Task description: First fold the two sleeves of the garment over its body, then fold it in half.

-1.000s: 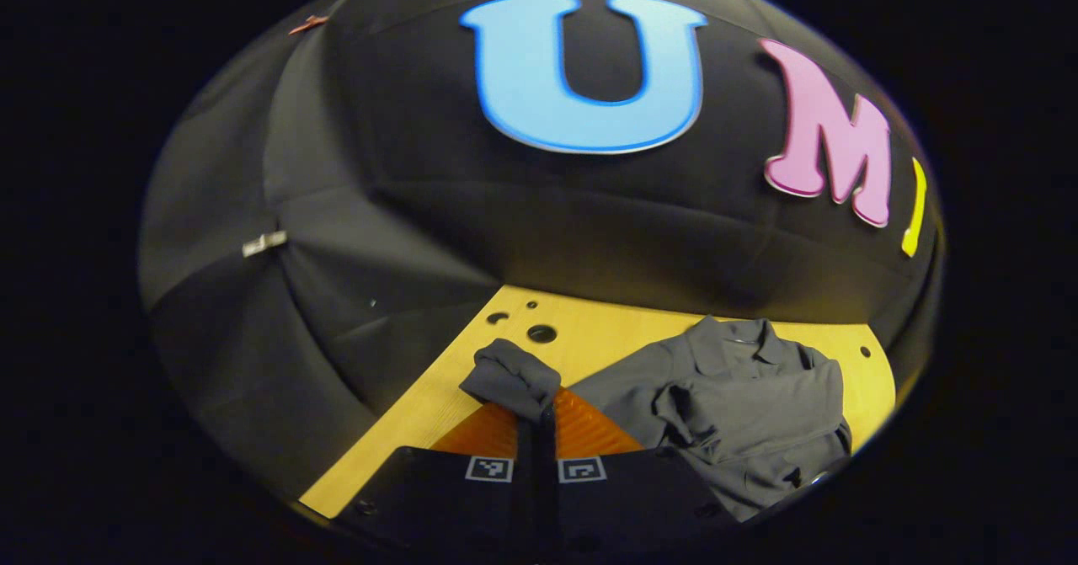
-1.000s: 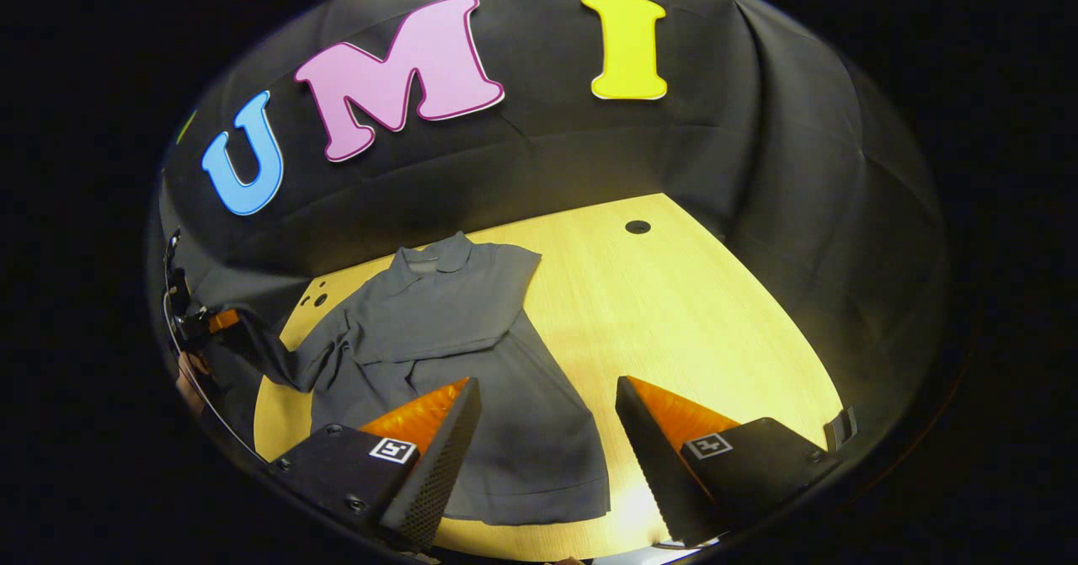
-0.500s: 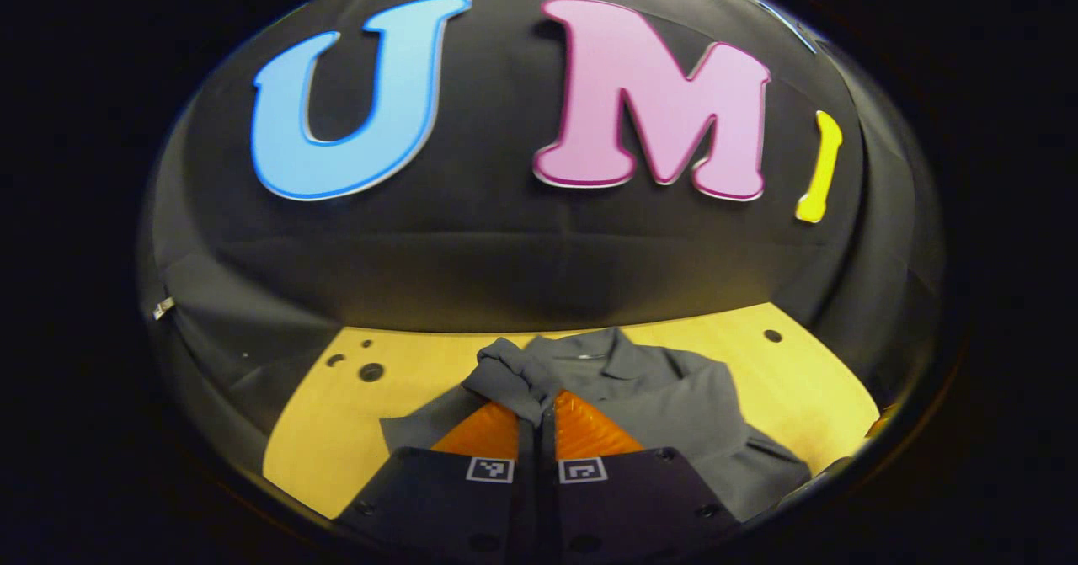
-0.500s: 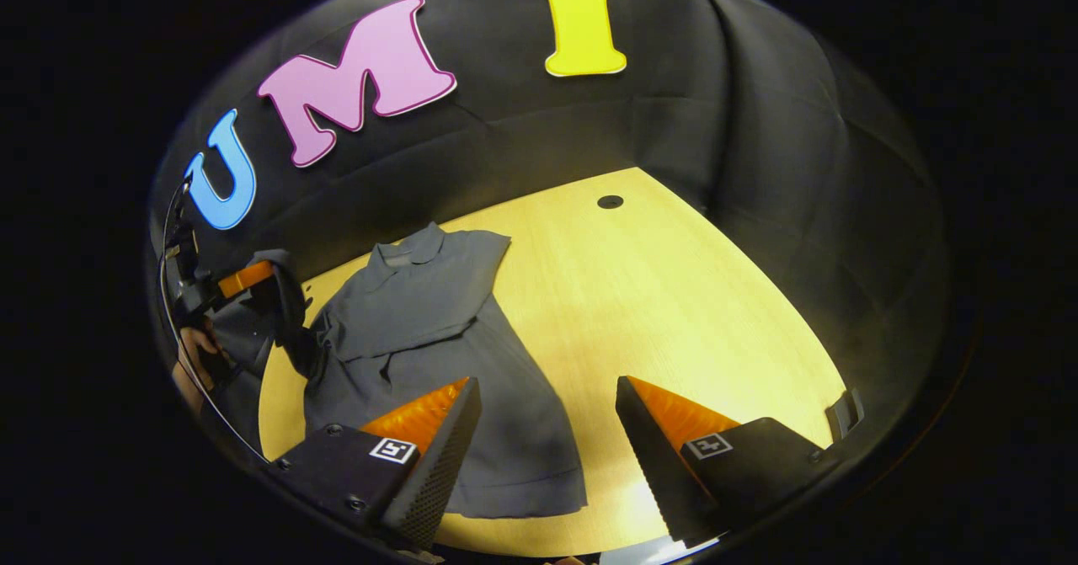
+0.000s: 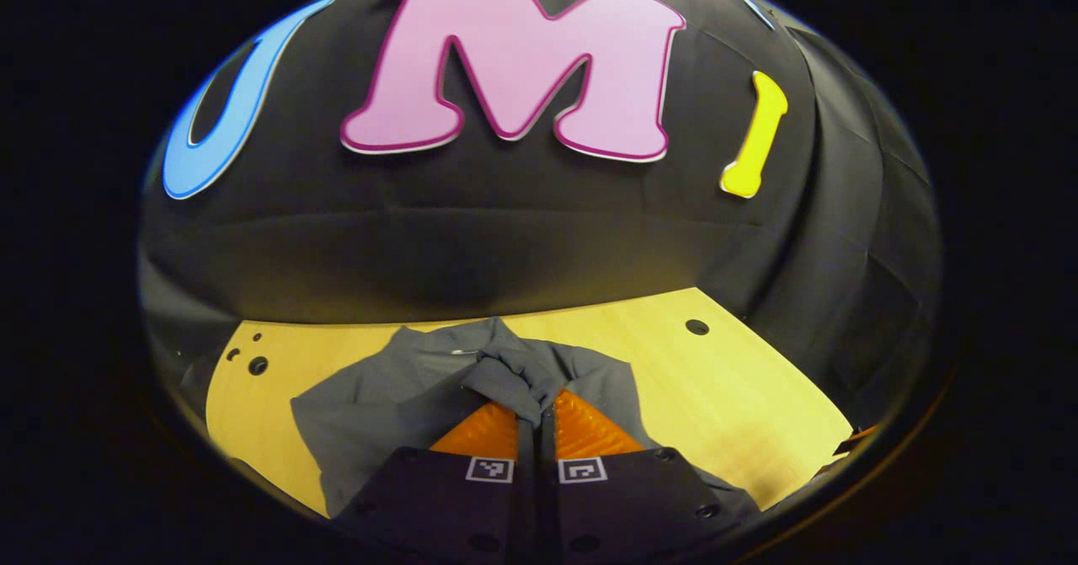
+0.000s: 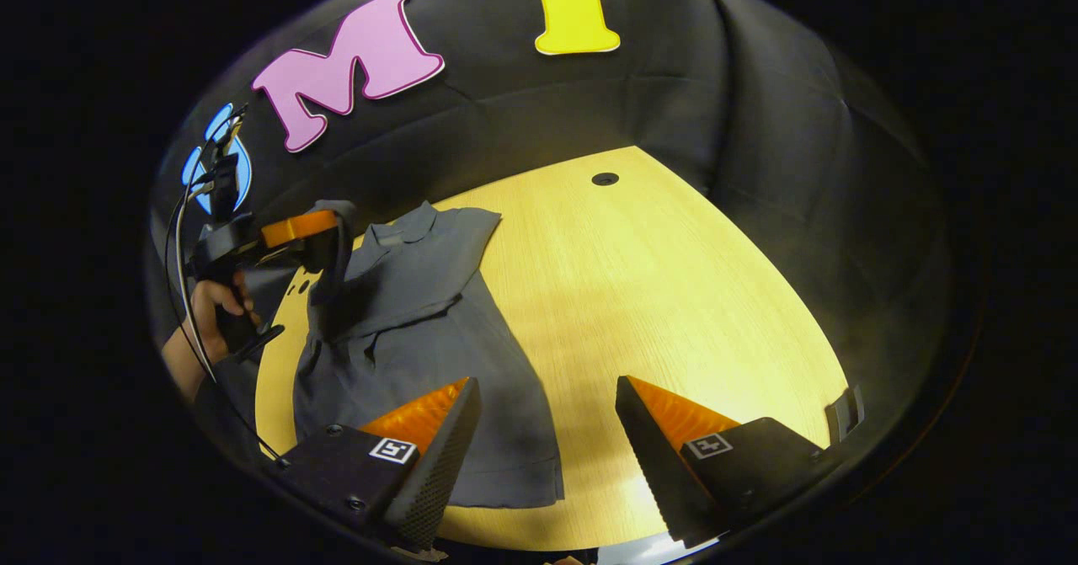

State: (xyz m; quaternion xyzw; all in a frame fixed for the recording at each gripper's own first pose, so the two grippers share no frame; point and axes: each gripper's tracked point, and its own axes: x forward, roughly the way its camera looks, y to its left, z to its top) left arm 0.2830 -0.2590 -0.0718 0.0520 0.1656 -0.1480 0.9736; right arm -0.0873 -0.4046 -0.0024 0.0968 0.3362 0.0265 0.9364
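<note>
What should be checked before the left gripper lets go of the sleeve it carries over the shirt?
1. Left gripper shut on the sleeve: ok.
2. Sleeve carried over the shirt body: ok.
3. Sleeve lying flat on the body: not ok, it is bunched and lifted.
4. Other sleeve folded over the body: ok.
5. Right gripper open and off the fabric: ok.
6. Table beside the shirt free of clutter: ok.

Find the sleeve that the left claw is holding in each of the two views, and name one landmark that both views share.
Left gripper view: the sleeve sits low at centre, bunched at the left claw tips.
Right gripper view: the sleeve hangs at upper left, over the shirt's body.
Shared landmark: the shirt's collar.
</note>
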